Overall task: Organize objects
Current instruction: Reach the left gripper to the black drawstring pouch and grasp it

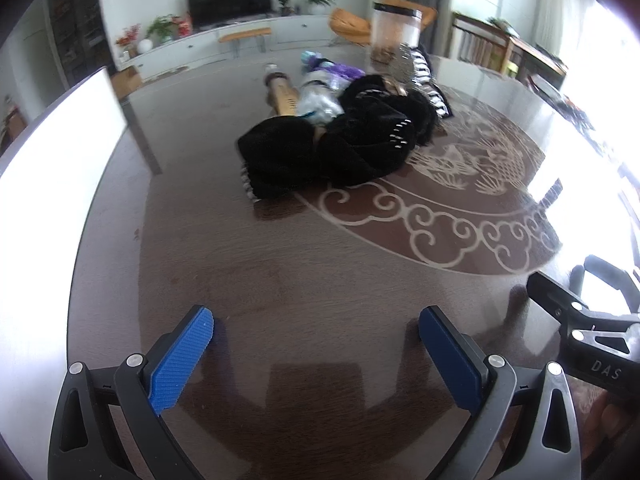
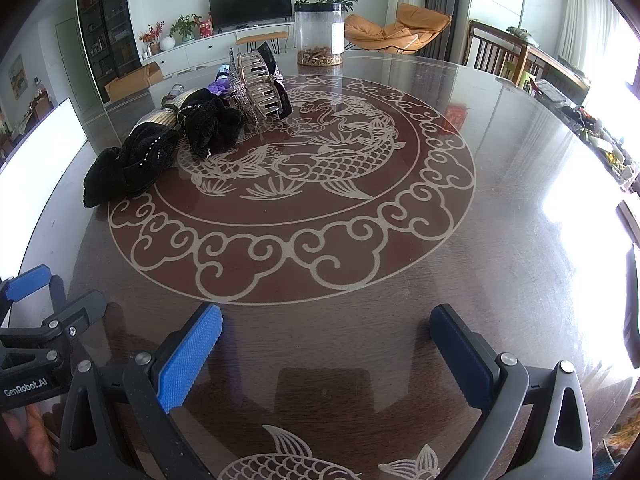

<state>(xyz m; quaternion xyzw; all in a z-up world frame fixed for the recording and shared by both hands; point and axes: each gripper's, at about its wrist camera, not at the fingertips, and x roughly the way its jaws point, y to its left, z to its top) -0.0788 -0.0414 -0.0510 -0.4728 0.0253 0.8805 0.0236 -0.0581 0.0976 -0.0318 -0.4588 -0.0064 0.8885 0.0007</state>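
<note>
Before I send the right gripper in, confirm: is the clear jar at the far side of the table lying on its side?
No. The clear jar stands upright on the table, black lid on top and brownish contents settled at its bottom.

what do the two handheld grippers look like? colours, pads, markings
Both match: dark grey plastic finger frames with triangular cut-outs and silver pivot screws, each finger faced with a ribbed blue rubber pad. The left gripper also shows in the right wrist view with "GenRobot.AI" printed in white on its black body. The right gripper shows in the left wrist view with "DAS" lettering. No cables or sleeves are visible.
</note>
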